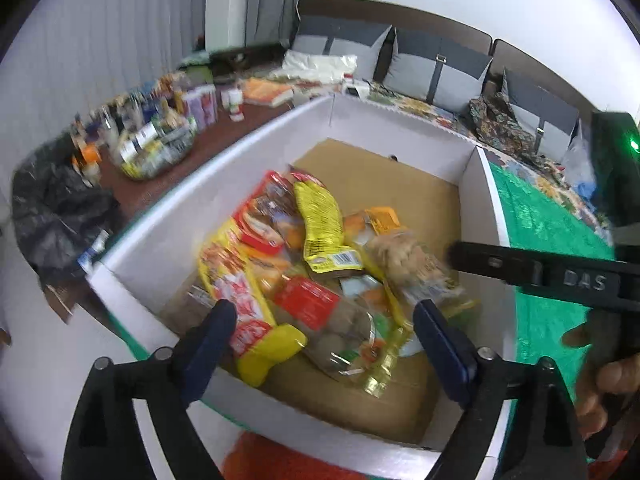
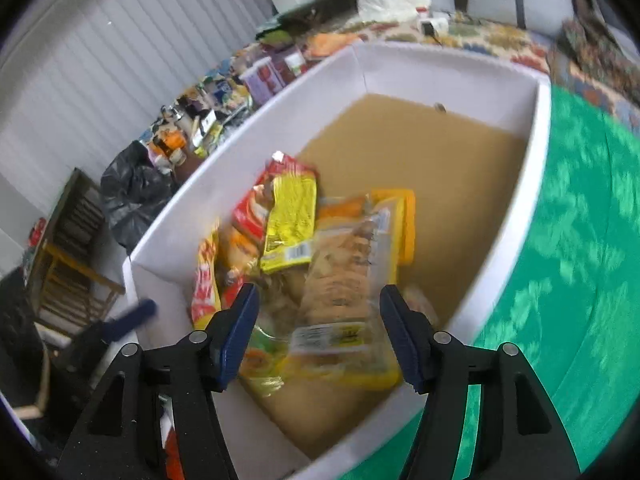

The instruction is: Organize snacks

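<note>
Inside the white box (image 1: 404, 128), on its brown cardboard floor, a heap of snack packets (image 1: 304, 264) already lies along the left and near side: red and yellow wrappers, a yellow bag (image 2: 290, 224) with a barcode, and clear packs of biscuits (image 2: 344, 280). The far and right half of the floor is bare, so there is room for more. Both tools hang above the pile with nothing between their fingers: the left hand-held gripper (image 1: 324, 340) stands wide apart over the red-and-yellow packets, and the right hand-held gripper (image 2: 318, 332) is spread over the biscuit pack without pressing on it; blur makes contact hard to rule out entirely, but neither seems to grip anything. Judging from this, a good share of the collecting appears done. No loose snacks show on the green cover (image 2: 580, 240) beside the box. The cluttered bench (image 1: 160, 136) at far left carries bottles and jars, too blurred to tell if any belong to the task.
</note>
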{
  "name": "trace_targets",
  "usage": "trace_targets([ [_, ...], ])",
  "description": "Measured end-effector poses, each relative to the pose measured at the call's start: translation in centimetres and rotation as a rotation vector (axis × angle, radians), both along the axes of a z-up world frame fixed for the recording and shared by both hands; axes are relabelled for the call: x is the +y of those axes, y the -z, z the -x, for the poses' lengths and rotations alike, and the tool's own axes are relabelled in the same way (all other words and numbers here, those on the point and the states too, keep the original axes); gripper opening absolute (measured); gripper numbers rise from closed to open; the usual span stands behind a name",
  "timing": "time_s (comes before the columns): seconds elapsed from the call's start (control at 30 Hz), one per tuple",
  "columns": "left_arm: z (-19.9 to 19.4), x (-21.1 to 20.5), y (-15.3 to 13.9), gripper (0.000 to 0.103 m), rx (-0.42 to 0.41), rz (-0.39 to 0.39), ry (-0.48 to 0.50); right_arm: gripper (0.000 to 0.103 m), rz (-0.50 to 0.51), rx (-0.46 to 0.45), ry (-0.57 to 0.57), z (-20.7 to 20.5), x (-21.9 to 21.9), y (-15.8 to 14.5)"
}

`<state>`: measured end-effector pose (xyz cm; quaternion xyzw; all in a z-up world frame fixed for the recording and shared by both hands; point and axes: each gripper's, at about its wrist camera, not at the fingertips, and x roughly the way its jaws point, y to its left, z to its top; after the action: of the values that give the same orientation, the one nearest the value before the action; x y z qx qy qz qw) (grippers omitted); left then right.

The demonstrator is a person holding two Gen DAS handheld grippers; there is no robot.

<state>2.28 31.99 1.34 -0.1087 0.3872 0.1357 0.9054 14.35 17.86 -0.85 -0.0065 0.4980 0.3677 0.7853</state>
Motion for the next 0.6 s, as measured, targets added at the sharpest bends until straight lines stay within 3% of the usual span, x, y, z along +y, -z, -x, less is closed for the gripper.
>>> trace_targets([
  [0.17,0.6,-1.1,-2.5,0.101,-0.040,-0.127,-0.072,0.072,0.007,-0.100,0.045,1.6,-3.1,-2.7],
  [0.27,0.7,-0.8,-3.8,0.103,-0.073,-0.127,-0.124,0.080,0.050,-0.183,0.071,2.8,-4.3,-4.6],
  [0.37,1.3,-1.0,-4.8,0.103,-0.111,-0.138,-0.147,0.080,0.124,-0.206,0.083,3.6,-4.2,-5.1],
  [0.6,0.3,-1.2,-6.0,0.103,0.016,-0.166,-0.105,0.080,0.158,-0.156,0.094,5.1,-4.0,-5.8],
])
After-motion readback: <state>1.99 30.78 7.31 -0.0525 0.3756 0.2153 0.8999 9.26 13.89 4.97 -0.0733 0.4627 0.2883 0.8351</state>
